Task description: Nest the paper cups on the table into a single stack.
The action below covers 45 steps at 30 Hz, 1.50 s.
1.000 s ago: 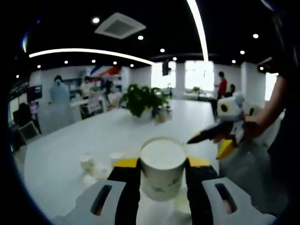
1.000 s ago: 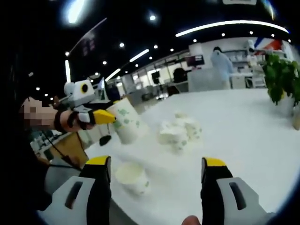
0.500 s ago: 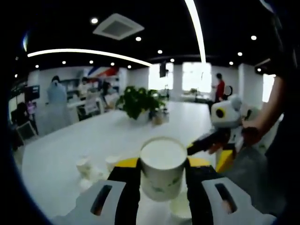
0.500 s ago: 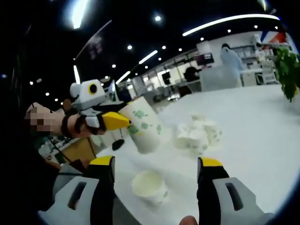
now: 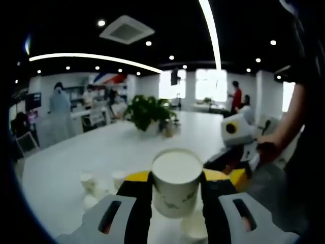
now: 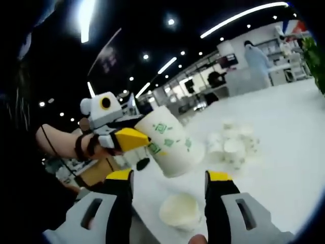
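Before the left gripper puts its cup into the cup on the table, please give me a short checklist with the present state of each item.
1. Left gripper shut on the held cup: ok.
2. Held cup above the single cup, not touching: ok.
3. Held cup upright: not ok, it is tilted.
4. Right gripper open with the single cup between its jaws: ok.
5. Cluster of cups away from the path: ok.
6. Single cup empty inside: cannot tell.

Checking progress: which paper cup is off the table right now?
The green-printed cup clamped in the left gripper; the others, including the lone cup, sit on the table.
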### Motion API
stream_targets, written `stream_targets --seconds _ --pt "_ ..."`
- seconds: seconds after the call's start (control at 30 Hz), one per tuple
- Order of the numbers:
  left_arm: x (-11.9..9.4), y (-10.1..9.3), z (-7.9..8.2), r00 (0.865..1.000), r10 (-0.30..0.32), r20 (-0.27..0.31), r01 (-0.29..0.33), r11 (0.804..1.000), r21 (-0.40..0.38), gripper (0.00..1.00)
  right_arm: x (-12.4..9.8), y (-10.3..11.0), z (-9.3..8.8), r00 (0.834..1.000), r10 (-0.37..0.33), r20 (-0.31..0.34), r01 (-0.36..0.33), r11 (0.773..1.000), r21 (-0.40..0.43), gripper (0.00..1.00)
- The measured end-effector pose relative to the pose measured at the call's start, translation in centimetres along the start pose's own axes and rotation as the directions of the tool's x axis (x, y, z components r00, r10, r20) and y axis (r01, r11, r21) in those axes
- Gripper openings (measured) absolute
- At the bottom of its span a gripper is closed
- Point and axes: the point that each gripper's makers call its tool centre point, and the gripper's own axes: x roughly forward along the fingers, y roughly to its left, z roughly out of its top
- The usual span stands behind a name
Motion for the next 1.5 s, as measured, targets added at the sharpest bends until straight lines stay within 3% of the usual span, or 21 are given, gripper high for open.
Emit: stream_targets --seconds 0.17,0.47,1.0,1.5 --pt "0.0 -0.2 -0.1 1.000 -0.012 0.002 0.012 1.000 -0.002 0.36 0.0 0.8 0.2 0.999 0.040 0.013 -0.041 0.999 0.012 0.41" --pt "-0.4 -0.2 -0.1 1.000 -0.014 0.007 0.014 1.000 -0.013 0.36 -0.2 0.7 0.4 0.998 0.046 0.032 -0.047 0.999 0.027 0.37" --pt "-1.0 -0.5 -0.1 0.999 -0.030 0.032 0.032 0.997 -0.072 0.36 -1.9 0.0 2.6 0.986 0.080 0.149 -0.098 0.988 0.119 0.21" --pt "-1.5 -0.7 0.1 0.998 -0.047 0.042 0.050 0.995 -0.091 0.36 -2.1 0.0 3.5 0.977 0.115 0.177 -0.143 0.977 0.155 0.12"
